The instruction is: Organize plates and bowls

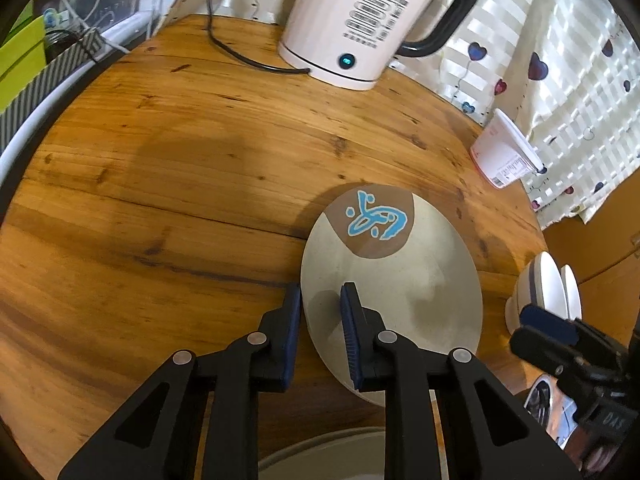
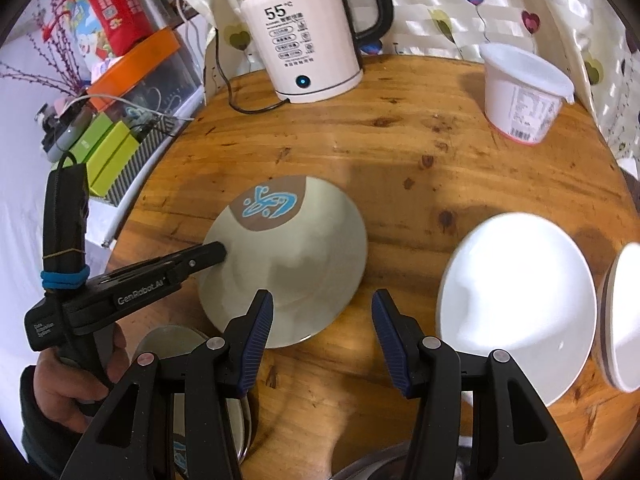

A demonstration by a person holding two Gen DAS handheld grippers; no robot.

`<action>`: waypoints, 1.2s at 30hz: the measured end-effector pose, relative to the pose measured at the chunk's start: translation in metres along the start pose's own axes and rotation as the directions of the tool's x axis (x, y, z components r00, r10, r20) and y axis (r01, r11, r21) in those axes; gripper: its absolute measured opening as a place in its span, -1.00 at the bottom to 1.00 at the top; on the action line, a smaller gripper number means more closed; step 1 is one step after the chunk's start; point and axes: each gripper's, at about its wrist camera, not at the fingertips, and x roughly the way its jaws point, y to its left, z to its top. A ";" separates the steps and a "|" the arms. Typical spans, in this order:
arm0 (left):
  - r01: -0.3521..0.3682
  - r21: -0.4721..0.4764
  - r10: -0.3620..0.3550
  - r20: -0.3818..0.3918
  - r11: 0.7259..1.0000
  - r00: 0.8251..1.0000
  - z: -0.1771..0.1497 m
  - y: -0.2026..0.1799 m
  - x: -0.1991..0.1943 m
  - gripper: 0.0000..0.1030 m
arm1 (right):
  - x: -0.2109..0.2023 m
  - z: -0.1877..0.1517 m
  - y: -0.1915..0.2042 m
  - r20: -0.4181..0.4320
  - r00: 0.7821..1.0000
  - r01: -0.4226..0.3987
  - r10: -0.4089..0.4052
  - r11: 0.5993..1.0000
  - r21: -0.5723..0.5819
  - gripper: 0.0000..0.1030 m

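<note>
A beige plate with a brown patch and blue design [image 1: 400, 280] is tilted above the round wooden table [image 1: 180, 160]. My left gripper [image 1: 320, 296] is shut on its left rim; it shows from the side in the right wrist view [image 2: 216, 254], holding the plate [image 2: 296, 252]. My right gripper [image 2: 322, 308] is open and empty, above the table just in front of the plate. A white plate [image 2: 516, 300] lies on the table at the right, with a white bowl [image 2: 624, 316] beyond it. Another beige dish [image 2: 172, 344] lies below the left gripper.
A white electric kettle [image 2: 304, 40] with a black cord stands at the table's back edge. A white lidded tub [image 2: 520, 92] stands back right. Boxes and clutter [image 2: 116, 148] sit beyond the left edge. A heart-print curtain [image 2: 480, 0] hangs behind.
</note>
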 end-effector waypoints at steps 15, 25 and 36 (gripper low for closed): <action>0.001 -0.033 0.000 0.015 0.999 1.000 0.001 0.020 -0.010 -0.63 | 0.045 0.039 0.006 -0.100 0.993 0.055 -0.063 0.995 -0.086 0.01; 0.025 -0.056 -0.025 0.004 0.998 1.000 -0.003 0.023 -0.010 -0.62 | 0.061 0.047 0.008 -0.146 0.984 0.083 -0.104 0.986 -0.143 0.01; 0.040 -0.058 -0.040 -0.001 0.998 0.999 -0.006 0.022 -0.011 -0.62 | 0.076 0.051 0.014 -0.202 0.976 0.042 -0.079 0.983 -0.180 -0.31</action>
